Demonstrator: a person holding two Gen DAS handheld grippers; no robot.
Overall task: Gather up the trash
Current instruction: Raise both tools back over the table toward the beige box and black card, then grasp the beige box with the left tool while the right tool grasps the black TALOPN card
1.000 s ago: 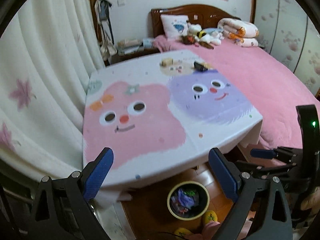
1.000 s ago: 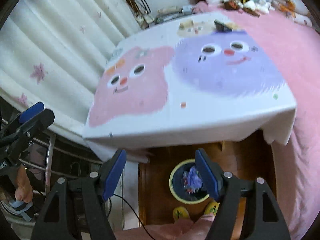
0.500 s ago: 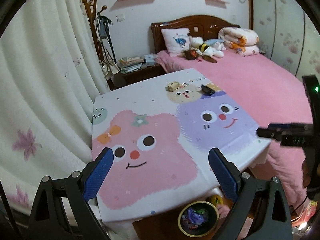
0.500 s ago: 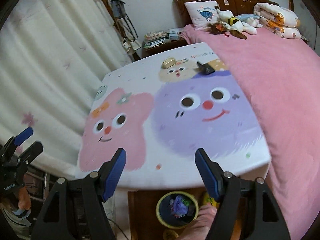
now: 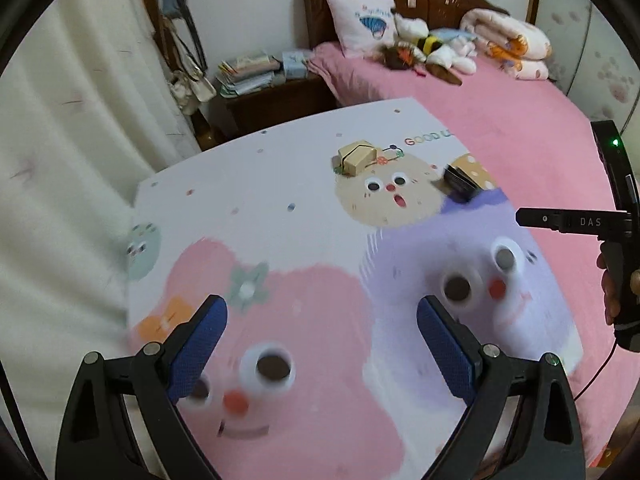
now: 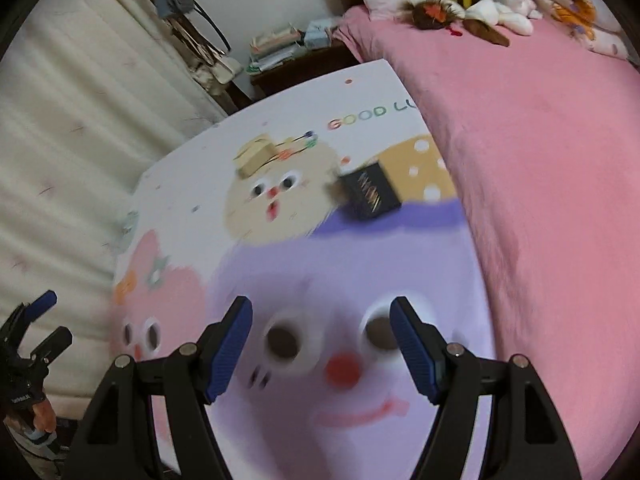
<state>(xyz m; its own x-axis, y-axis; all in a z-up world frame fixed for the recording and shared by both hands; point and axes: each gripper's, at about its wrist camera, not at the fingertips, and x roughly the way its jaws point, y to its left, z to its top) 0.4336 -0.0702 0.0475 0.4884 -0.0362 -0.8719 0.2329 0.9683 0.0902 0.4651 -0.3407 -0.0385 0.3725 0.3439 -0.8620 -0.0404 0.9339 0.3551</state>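
Note:
A small tan cardboard box [image 5: 357, 157] and a small black box with gold print [image 5: 461, 181] lie at the far end of the cartoon-print table [image 5: 280, 208]. They also show in the right wrist view, the tan box [image 6: 255, 156] and the black box [image 6: 370, 193]. My left gripper [image 5: 322, 346] is open and empty above the pink figure at the near end. My right gripper [image 6: 320, 340] is open and empty above the purple figure, well short of the black box. The right gripper's side shows in the left wrist view [image 5: 576, 222].
A pink bed [image 5: 520, 128] runs along the table's right side, with pillow and plush toys [image 5: 424, 46] at its head. White curtains [image 5: 72, 160] hang at the left. A nightstand with stacked books [image 5: 250, 74] stands beyond the table. The left gripper shows at the right wrist view's lower left [image 6: 32, 320].
Both grippers have moved forward and over the table toward its far end. The yellow trash bin on the floor has dropped out of view. Both stay open and empty.

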